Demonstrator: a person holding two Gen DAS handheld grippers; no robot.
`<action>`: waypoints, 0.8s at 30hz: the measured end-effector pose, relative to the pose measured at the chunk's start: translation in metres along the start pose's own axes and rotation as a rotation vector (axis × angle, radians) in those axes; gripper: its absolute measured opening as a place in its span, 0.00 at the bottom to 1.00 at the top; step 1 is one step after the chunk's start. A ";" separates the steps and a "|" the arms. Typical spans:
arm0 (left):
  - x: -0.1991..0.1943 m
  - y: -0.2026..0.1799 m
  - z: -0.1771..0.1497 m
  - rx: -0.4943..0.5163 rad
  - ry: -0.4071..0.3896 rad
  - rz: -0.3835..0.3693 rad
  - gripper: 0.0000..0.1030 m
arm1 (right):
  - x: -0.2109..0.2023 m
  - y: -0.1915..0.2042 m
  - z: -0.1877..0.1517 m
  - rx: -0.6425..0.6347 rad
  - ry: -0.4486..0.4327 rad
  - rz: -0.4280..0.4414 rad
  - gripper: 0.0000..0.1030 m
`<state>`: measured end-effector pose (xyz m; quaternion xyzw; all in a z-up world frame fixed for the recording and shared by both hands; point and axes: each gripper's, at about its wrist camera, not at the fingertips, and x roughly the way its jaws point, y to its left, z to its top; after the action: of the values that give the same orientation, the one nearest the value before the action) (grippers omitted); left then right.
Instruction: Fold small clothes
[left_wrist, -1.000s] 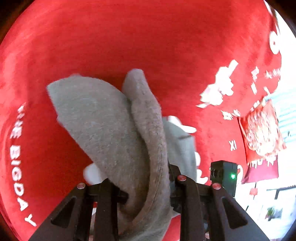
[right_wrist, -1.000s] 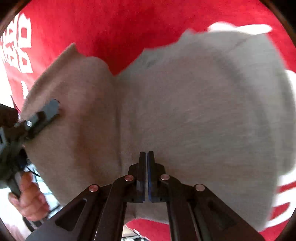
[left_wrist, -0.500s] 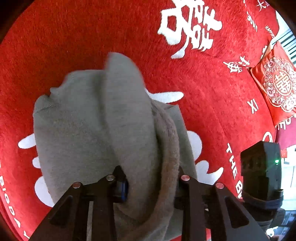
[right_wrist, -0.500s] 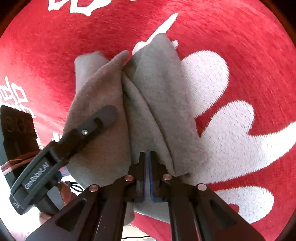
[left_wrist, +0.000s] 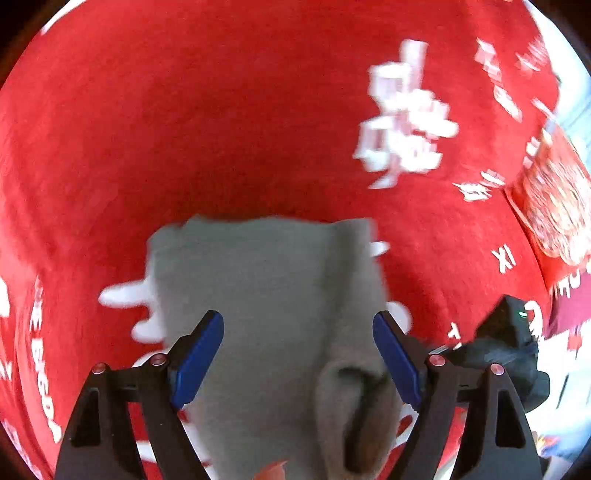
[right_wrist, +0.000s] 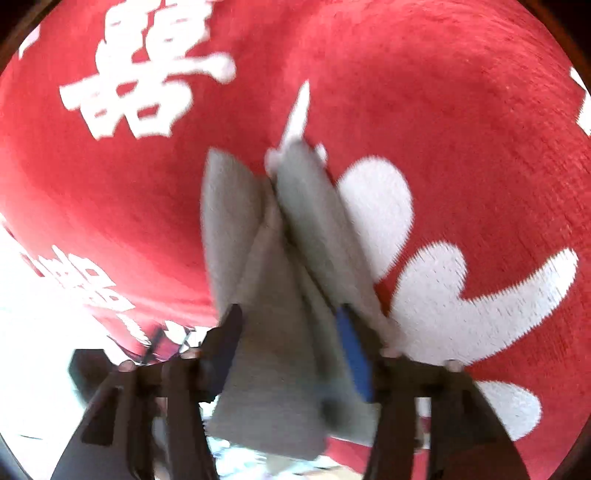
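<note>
Grey knit fills the lower middle of both views: a small grey garment (left_wrist: 266, 295) lies on a red cloth (left_wrist: 184, 129) printed with white characters and heart-like shapes. From the left wrist view the garment is spread fairly flat, its far edge running straight across, with a thicker rolled fold (left_wrist: 354, 406) bunched at its near right side. The left tool (left_wrist: 298, 354) hangs over it with its blue-padded fingers (left_wrist: 199, 354) standing wide apart and opening; the garment lies between and below them, and neither pad presses on it. The fold sits just beside the right-hand pad, and whether it touches that pad cannot be told through the blur. Off to the right of this view a dark device with a small green light (left_wrist: 513, 332) shows, and beyond it a red cushion (left_wrist: 554, 210) with a pale pattern.

From the right wrist view the garment (right_wrist: 280, 295) rises in pleated folds toward a point, lying partly over a white heart-like shape (right_wrist: 376, 206). The right tool (right_wrist: 291, 350) is opening too, its fingers parted with the grey folds between them; the picture is smeared, so contact with the blue pad (right_wrist: 354, 354) is unclear
</note>
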<state>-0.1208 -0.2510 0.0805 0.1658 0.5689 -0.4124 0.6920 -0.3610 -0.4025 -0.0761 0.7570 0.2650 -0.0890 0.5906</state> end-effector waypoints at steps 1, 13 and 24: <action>0.003 0.010 -0.001 -0.015 0.018 0.027 0.81 | -0.004 -0.003 0.004 0.021 -0.003 0.032 0.60; 0.047 -0.003 -0.045 0.102 0.117 0.084 0.81 | 0.031 0.016 0.019 -0.083 0.100 -0.092 0.66; 0.015 0.031 -0.050 0.012 0.058 0.120 0.81 | 0.033 0.076 -0.009 -0.457 0.145 -0.403 0.13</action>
<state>-0.1298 -0.2027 0.0440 0.2159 0.5753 -0.3685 0.6976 -0.2963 -0.3971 -0.0235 0.5414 0.4643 -0.0882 0.6953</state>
